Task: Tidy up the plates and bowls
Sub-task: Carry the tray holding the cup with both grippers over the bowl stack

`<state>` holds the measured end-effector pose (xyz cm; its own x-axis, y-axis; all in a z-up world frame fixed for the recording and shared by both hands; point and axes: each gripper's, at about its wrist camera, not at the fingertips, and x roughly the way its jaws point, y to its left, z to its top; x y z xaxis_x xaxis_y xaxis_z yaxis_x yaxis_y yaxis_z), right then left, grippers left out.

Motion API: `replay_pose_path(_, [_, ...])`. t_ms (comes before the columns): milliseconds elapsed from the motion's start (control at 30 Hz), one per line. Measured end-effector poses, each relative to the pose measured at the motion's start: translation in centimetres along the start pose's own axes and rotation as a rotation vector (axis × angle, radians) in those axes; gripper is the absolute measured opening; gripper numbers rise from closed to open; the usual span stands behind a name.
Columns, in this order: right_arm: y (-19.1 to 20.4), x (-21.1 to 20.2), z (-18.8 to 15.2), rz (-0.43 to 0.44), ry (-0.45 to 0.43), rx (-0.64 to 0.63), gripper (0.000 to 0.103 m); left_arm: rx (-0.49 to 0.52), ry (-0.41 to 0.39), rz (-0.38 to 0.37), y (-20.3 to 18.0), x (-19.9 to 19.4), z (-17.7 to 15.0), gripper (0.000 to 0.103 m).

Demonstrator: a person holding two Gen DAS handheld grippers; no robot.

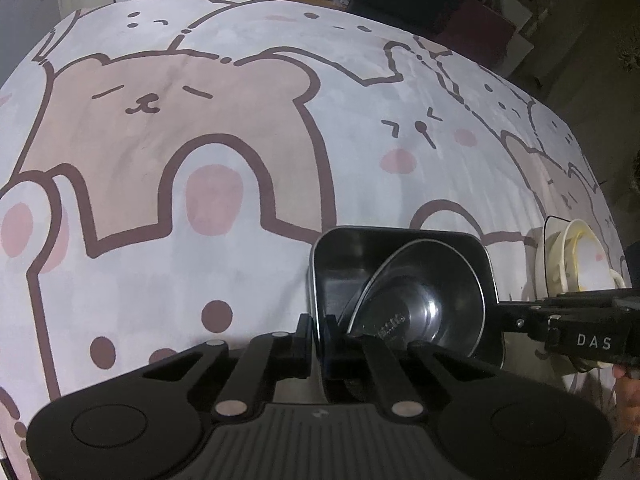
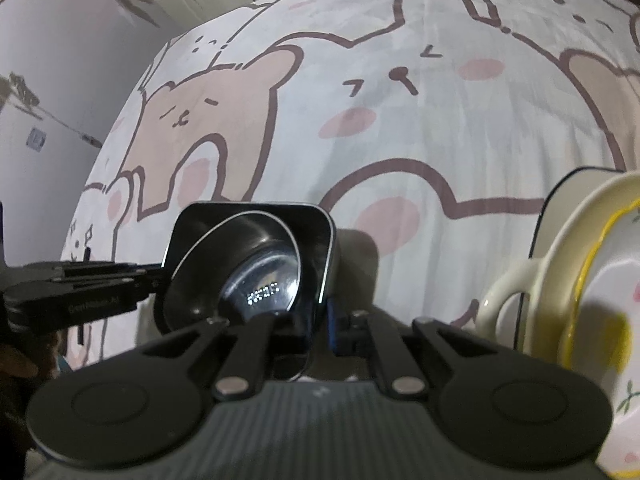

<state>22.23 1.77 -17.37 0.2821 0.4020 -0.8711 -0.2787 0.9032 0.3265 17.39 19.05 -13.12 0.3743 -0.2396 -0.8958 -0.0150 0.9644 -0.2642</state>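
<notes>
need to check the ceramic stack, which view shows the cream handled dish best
The right wrist view: the cream handled dish is large there, handle facing the camera. The left wrist view shows it small at the right edge, partly behind the right gripper.

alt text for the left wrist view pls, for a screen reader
The left hand-held gripper is shut on the near wall of a dark square metal tin holding a tilted round steel bowl; the right hand-held gripper grips its right side. All sits on a cartoon-bear cloth, stacked pale dishes at right.
</notes>
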Motion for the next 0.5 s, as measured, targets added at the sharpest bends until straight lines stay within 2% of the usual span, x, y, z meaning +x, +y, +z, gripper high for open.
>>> replay_pose_path(233, [0.3,-1.6,0.2,0.02,-0.033,-0.008,0.008,-0.04,-0.056,0.014,-0.7,-2.3,0.0,0.005])
replay_pose_path(500, [-0.9,-6.6,0.8,0.067,-0.138,0.012,0.007,-0.059,-0.143,-0.006,-4.1,-5.4,0.4,0.006])
